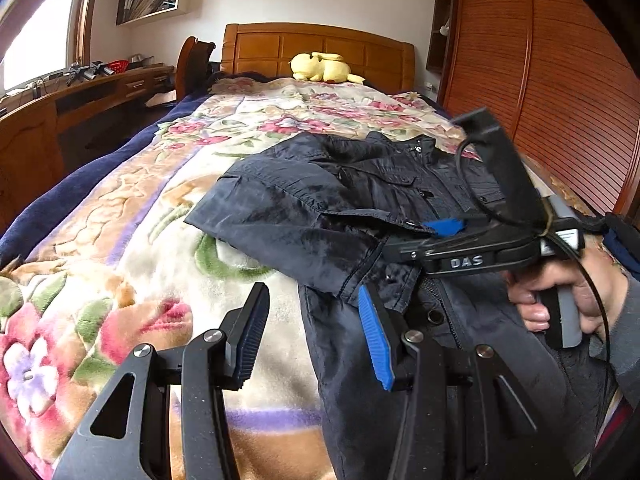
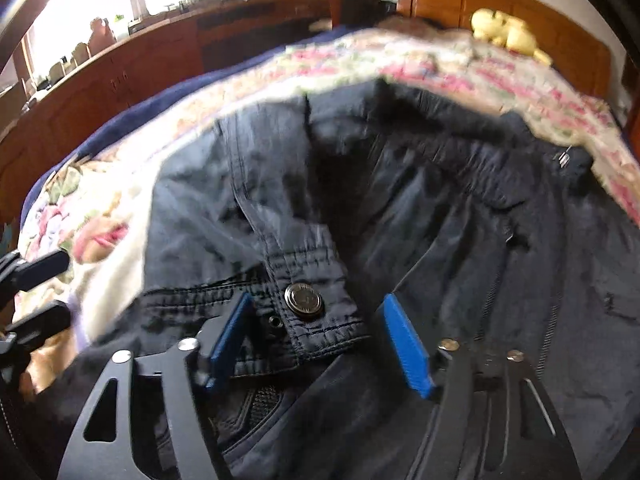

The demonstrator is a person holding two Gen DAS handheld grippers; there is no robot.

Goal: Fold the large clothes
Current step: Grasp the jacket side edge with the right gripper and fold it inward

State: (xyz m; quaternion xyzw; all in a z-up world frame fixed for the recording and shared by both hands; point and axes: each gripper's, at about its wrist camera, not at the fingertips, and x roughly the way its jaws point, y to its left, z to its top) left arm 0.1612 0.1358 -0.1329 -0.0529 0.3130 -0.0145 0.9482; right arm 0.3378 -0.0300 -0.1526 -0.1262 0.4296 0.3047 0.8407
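Note:
A dark navy jacket (image 1: 320, 200) lies on the floral blanket (image 1: 132, 240), one sleeve folded across its body. My left gripper (image 1: 316, 328) is open and empty, just above the blanket at the jacket's left edge. My right gripper (image 1: 416, 236) comes in from the right, over the sleeve's cuff. In the right wrist view the right gripper (image 2: 320, 340) is open, its blue pads (image 2: 408, 348) either side of the snap-button cuff (image 2: 316, 300), not closed on it. The jacket (image 2: 480, 220) fills that view.
A yellow plush toy (image 1: 320, 66) sits by the wooden headboard (image 1: 320, 50). A wooden desk (image 1: 80, 100) with clutter runs along the left under the window. A slatted wooden wardrobe (image 1: 560, 100) stands close on the right.

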